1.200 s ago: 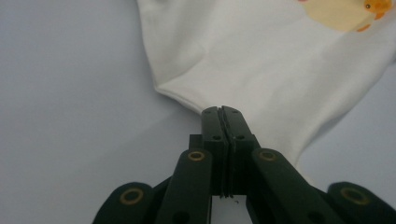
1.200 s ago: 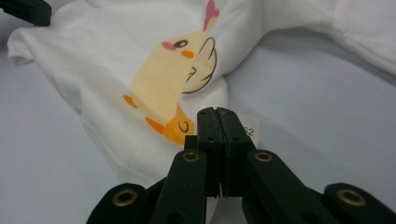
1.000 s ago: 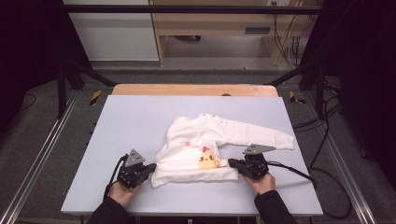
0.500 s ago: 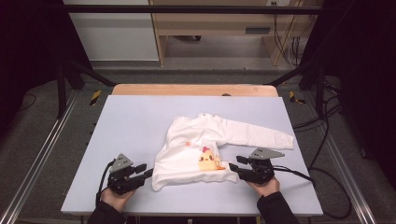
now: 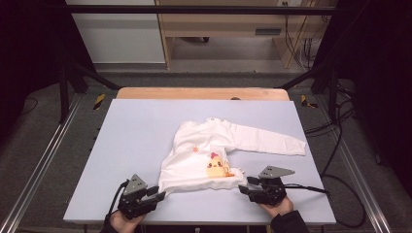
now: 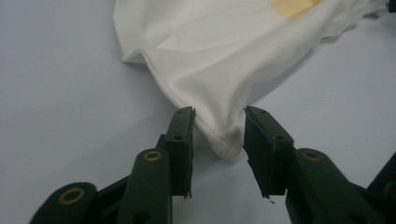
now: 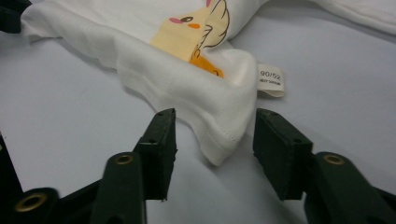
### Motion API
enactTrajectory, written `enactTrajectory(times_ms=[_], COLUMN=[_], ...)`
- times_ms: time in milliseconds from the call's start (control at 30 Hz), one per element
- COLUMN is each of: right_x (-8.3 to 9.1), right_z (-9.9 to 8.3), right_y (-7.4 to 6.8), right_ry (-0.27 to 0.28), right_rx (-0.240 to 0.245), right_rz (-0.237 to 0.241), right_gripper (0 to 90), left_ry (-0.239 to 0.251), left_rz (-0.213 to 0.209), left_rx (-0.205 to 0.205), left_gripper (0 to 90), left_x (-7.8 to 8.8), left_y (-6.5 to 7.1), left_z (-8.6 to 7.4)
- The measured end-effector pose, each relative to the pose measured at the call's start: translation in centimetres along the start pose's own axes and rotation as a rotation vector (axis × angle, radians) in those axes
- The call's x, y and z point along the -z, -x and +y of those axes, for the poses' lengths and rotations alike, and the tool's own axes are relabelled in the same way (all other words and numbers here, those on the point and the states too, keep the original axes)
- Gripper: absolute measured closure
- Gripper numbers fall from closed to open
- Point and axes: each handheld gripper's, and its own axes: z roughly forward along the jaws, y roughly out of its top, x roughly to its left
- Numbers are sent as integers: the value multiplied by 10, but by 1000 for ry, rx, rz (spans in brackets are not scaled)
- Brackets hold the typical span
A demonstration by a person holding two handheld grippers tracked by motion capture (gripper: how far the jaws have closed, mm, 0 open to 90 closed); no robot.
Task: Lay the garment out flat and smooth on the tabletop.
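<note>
A white long-sleeved child's shirt (image 5: 204, 160) with a yellow chick print lies flat on the pale blue table (image 5: 145, 126), one sleeve stretched to the right. My left gripper (image 5: 158, 193) sits at the hem's left corner. Its jaws have opened from shut and have just been closing a little; the corner (image 6: 219, 135) lies loosely between them. My right gripper (image 5: 245, 187) is at the hem's right corner (image 7: 219, 140), which also lies slack between jaws that have just been closing a little. A size label (image 7: 271, 79) sticks out beside that corner.
A wooden strip (image 5: 201, 93) borders the table's far edge. Metal rails (image 5: 43, 165) run along both sides. Cables (image 5: 335, 160) trail on the floor at the right, and a black cable (image 5: 311, 188) leads from the right gripper.
Both grippers drew back toward the near table edge, pulling the hem with them, and their jaws went from shut on the hem corners to open.
</note>
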Motion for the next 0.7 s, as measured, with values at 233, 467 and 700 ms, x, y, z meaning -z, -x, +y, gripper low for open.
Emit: enactTrajectory(times_ms=[233,467,700], right_x=[-4,16,52], right_z=[0,6,3], right_y=[1,0,-14], right_ry=[-44,-29,0], right_rx=[-19,-40,-26], right_rz=[6,82,183], right_gripper=[802,830,785], left_ry=[10,65,-19], left_rz=[7,-108,-180], left_rx=[20,85,60], left_gripper=[841,852,839], left_x=[-3,27,37], left_y=[-4,-14,-8], left_z=[2,8,10])
